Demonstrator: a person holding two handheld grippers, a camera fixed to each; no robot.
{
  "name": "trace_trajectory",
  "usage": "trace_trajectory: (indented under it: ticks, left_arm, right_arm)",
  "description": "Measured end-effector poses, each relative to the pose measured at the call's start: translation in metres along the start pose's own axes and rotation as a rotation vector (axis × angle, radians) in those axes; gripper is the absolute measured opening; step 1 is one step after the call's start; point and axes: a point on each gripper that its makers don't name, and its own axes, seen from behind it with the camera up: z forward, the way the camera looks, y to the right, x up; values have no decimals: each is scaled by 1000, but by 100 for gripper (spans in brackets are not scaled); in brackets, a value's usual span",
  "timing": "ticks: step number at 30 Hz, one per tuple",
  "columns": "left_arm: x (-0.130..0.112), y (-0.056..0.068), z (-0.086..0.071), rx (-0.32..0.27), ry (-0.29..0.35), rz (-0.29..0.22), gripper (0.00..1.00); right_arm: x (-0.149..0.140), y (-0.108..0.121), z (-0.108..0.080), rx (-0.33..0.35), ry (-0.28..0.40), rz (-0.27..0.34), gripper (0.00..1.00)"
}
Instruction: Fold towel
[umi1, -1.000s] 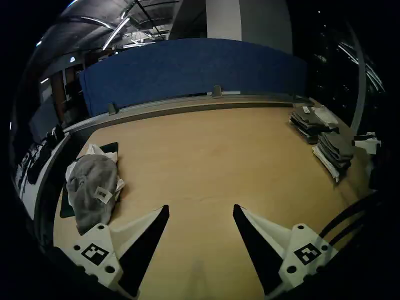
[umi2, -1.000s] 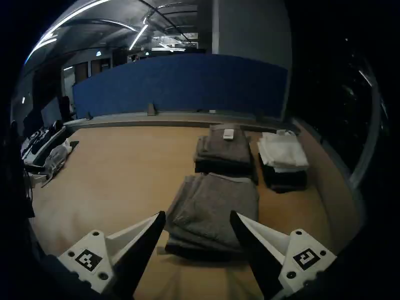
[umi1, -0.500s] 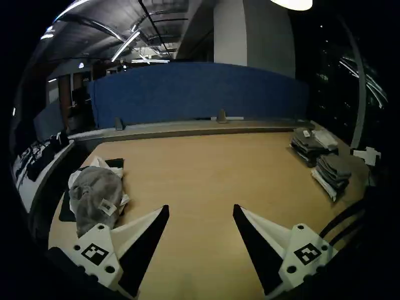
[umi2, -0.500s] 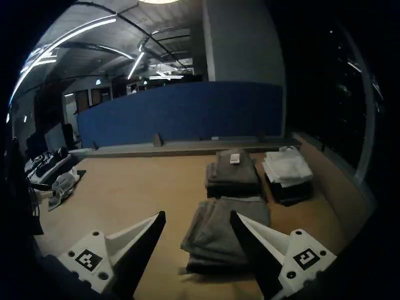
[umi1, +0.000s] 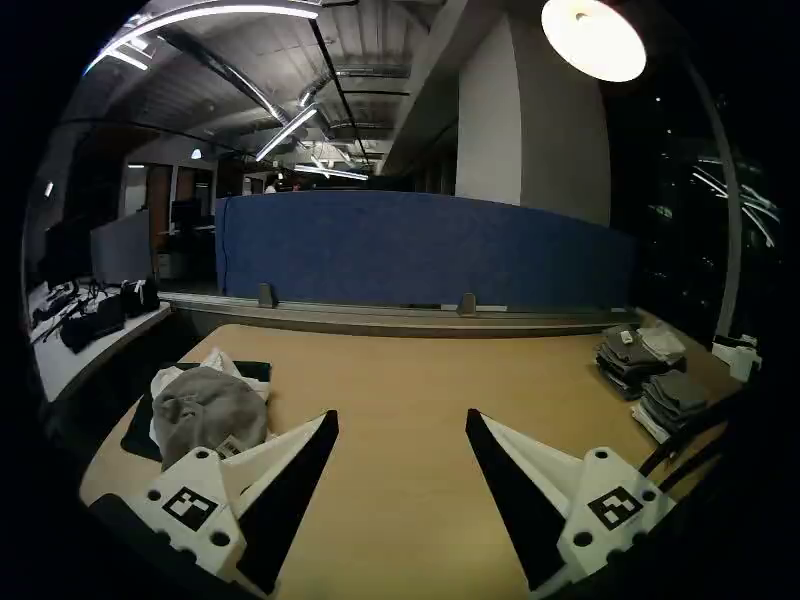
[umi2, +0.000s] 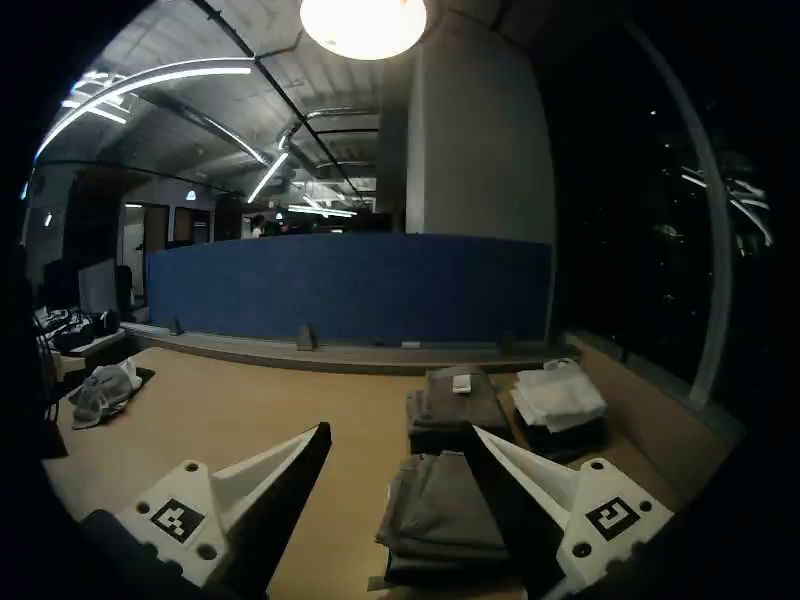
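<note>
My left gripper (umi1: 400, 413) hangs above the wooden table (umi1: 420, 380), its two fingers spread wide with nothing between them. My right gripper (umi2: 395, 427) is likewise spread wide and holds nothing, above the table's right edge. A crumpled grey towel (umi1: 205, 410) lies unfolded in a heap on a dark mat (umi1: 250, 371) at the table's left edge, by the near corner. Stacks of folded towels (umi2: 440, 505) sit along the right edge. A blue partition (umi1: 420, 250) runs along the far edge

Three folded towel stacks (umi2: 440, 505), one crumpled towel heap (umi1: 205, 415), one round lamp (umi2: 362, 22)
</note>
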Motion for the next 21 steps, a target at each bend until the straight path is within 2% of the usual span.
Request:
trace_trajectory:
  ticks: [9,21]
  left_arm:
    - [-3,-6,-1,21,40,45,95]
    - [-38,-17,0,68,79,78,95]
  right_arm:
    - [2,5,-6,-14,7,33,100]
    - [-3,5,-14,-13,-13,-14,100]
